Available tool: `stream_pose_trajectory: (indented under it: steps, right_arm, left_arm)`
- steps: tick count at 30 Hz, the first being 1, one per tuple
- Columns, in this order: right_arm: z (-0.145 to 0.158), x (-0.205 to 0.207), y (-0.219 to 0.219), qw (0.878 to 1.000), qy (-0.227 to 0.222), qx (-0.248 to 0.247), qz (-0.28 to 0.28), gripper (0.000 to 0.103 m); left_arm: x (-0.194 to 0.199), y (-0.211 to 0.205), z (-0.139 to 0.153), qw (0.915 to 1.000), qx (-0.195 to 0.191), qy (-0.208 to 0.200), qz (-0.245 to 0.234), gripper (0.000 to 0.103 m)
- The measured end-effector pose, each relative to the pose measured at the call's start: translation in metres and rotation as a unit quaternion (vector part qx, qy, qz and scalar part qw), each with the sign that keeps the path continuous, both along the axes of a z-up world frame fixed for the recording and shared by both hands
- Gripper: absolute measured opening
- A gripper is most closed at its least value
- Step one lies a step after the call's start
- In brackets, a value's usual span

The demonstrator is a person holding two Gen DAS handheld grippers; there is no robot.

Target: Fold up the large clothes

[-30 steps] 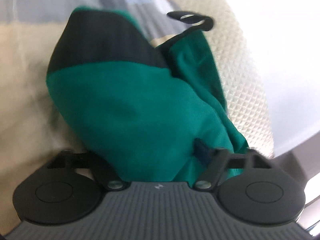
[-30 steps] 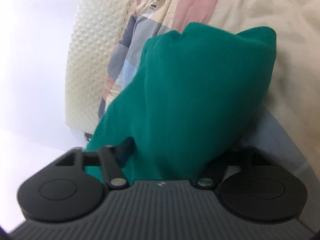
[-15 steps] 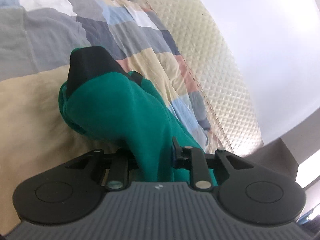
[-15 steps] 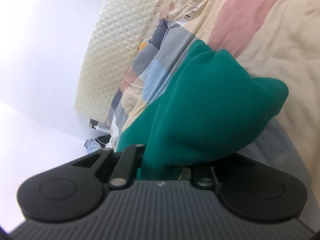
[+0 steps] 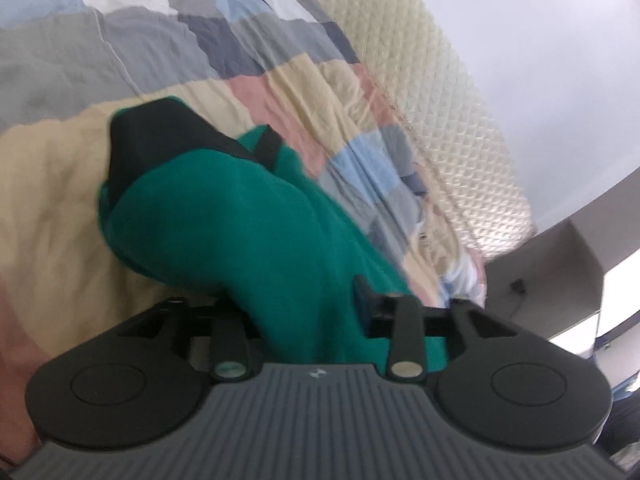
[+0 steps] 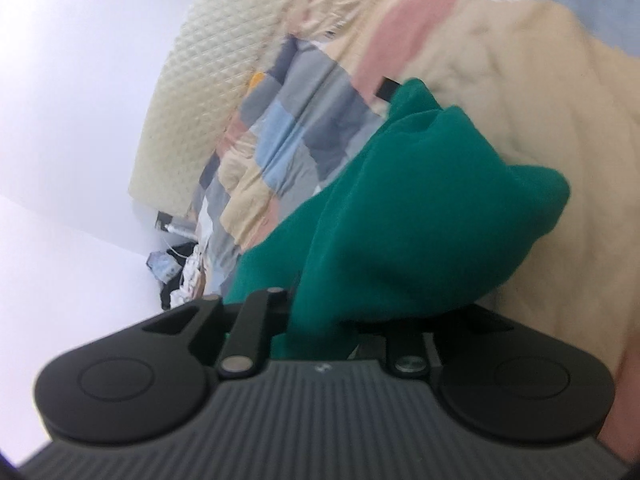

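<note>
A bed [image 5: 60, 184] fills most of both views, spread with a patchwork quilt [image 5: 224, 36] in cream, grey, pale blue, navy and dusty pink, creased in long ridges. Along its far edge runs a cream quilted headboard [image 5: 452, 92] with a diamond pattern, and behind that a plain white wall [image 5: 560, 40]; in the left wrist view a grey-white corner of furniture [image 5: 548, 264] stands beyond the end of the padding, and in the right wrist view a small heap of dark and light clutter [image 6: 176, 268] lies by the wall, too blurred to name. No containers show in either view. The task's thing, a green garment [image 5: 240, 232] with a black panel [image 5: 160, 140] and a narrow black strap at its top, hangs bunched above the quilt — strung between the two tools, its far end drooping toward the cream patch. The left claw [image 5: 304, 308] has cloth running between its fingers and its jaws are opening, the right-hand pad standing clear of the fabric. The right claw [image 6: 320, 312] is opening too, a thick fold of the same green garment [image 6: 420, 216] still between its fingers — whether the pads press it I cannot tell.
</note>
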State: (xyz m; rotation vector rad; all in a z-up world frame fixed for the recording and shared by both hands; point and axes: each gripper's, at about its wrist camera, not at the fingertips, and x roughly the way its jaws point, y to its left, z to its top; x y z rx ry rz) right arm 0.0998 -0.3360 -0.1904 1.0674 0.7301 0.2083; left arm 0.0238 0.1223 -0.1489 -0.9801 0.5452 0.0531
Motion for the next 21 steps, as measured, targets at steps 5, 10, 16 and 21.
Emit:
stream_pose_trajectory:
  steps: [5,10,16,21]
  right_arm:
    - [0.010,0.004,-0.003,0.998,-0.041,0.041,0.003,0.045]
    - [0.023,0.034,-0.003,0.996,-0.069,0.060,-0.011,0.047]
    - [0.038,0.084,-0.008,0.995,-0.083,0.040,-0.022,0.047]
    - [0.039,0.140,-0.006,0.996,-0.091,-0.019,-0.015,0.048]
  left_arm:
    - [0.024,0.003,0.012,0.9991,-0.010,-0.040,-0.006,0.063]
    - [0.061,0.005,0.030,0.9971,-0.012,-0.074,-0.014,0.066]
    - [0.125,0.005,0.036,0.9943,0.016,-0.100,-0.033,0.070]
    - [0.181,0.009,0.024,0.9900,0.047,-0.121,-0.055,0.072]
